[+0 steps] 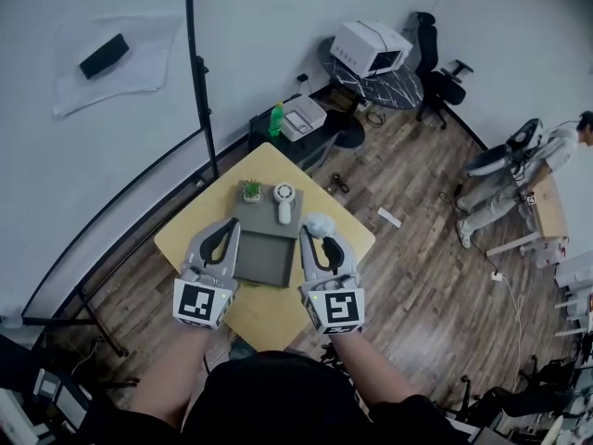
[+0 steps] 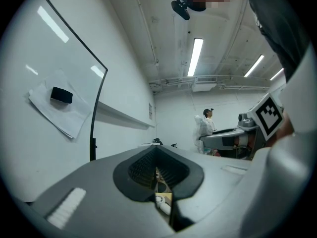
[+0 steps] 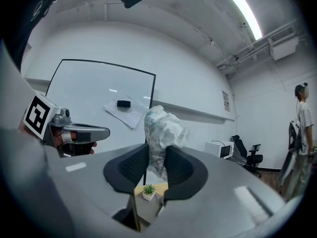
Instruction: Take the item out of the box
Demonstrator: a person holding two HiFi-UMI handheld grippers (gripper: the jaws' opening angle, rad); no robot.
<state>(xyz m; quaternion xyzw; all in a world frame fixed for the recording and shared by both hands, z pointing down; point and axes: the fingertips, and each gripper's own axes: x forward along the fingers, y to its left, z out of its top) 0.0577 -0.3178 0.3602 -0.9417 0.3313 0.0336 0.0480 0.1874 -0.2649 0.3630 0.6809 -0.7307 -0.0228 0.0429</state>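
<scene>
The person stands at a yellow surface point(image 1: 178, 239) with a claw in each hand. The right claw point(image 1: 318, 235) point(image 3: 157, 158) is clamped narrowly on a crumpled white wrap point(image 1: 321, 222) point(image 3: 161, 127). The bundle sticks up from between the dark pads, lifted clear of the grey box point(image 1: 267, 262) and hanging just past its right edge. The left claw point(image 1: 225, 233) point(image 2: 157, 170) is held level at the box's left side, its jaws pressed together with nothing between them. On the paler grey panel at the far side of the box stand a small potted plant point(image 1: 252, 190) point(image 3: 148, 190) and, just beside it, a white gadget point(image 1: 284, 202). Off across the wooden floor another person point(image 1: 519, 170) stands well apart.
</scene>
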